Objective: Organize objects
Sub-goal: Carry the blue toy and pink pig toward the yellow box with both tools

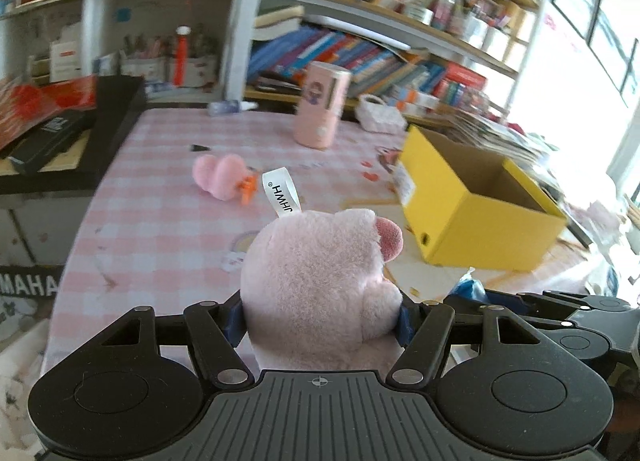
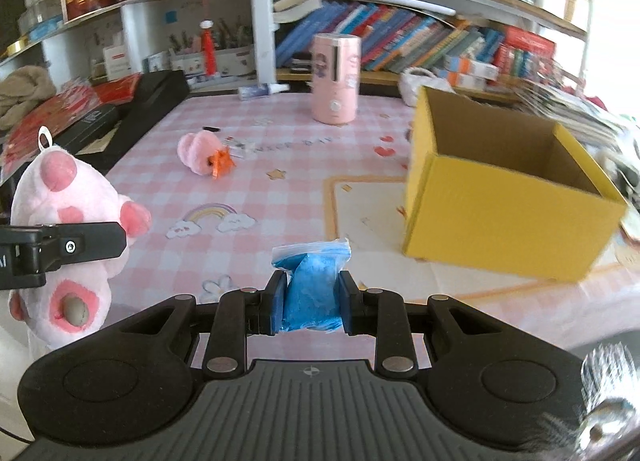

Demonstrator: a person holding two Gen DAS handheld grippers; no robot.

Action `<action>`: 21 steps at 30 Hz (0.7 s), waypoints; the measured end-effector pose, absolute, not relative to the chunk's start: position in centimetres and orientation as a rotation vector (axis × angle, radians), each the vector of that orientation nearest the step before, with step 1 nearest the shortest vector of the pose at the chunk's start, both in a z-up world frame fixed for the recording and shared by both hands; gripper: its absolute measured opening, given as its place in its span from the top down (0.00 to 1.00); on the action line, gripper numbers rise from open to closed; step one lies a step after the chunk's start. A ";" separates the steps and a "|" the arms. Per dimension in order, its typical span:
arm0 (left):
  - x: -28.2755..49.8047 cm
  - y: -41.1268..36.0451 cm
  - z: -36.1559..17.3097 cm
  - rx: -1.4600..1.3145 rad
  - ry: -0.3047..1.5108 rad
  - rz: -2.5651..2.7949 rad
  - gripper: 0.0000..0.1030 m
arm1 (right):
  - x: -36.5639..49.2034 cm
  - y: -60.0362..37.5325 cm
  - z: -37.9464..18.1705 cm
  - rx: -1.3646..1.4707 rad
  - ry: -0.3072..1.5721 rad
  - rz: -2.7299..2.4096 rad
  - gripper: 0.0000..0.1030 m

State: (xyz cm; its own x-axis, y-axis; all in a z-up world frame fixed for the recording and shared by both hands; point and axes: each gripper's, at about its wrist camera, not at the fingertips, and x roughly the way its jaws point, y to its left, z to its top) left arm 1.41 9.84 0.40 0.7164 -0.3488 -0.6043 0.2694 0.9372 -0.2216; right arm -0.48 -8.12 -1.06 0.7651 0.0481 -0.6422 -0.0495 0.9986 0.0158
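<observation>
Holding a pink plush pig [image 1: 320, 277], the left hand-held gripper [image 1: 322, 319] is clamped; the right hand-held gripper [image 2: 308, 303] pinches a blue bag [image 2: 314, 289]. Both hang short of the empty yellow box [image 2: 500, 229]. Beyond it, a small pink toy [image 2: 200, 155] waits on the desk [image 2: 280, 197].

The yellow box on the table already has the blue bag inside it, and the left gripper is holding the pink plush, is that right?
Not quite. The blue bag is clamped in the right gripper, outside the yellow box, as the right wrist view shows. The left gripper does hold the pink plush.
</observation>
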 end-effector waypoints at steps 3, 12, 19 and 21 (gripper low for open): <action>1.0 8.8 0.2 -0.105 0.701 -0.393 0.35 | -1.9 -9.1 -1.3 0.021 0.704 0.007 0.76; 0.5 5.2 0.1 -0.045 0.707 -0.535 0.35 | -5.2 -12.4 -1.5 0.091 0.707 -0.147 0.76; 0.6 2.7 0.1 -0.018 0.707 -0.620 0.35 | -6.4 -14.4 -1.4 0.112 0.707 -0.229 0.76; 0.8 1.9 0.1 -0.012 0.708 -0.640 0.35 | -6.6 -15.2 -1.4 0.118 0.705 -0.251 0.76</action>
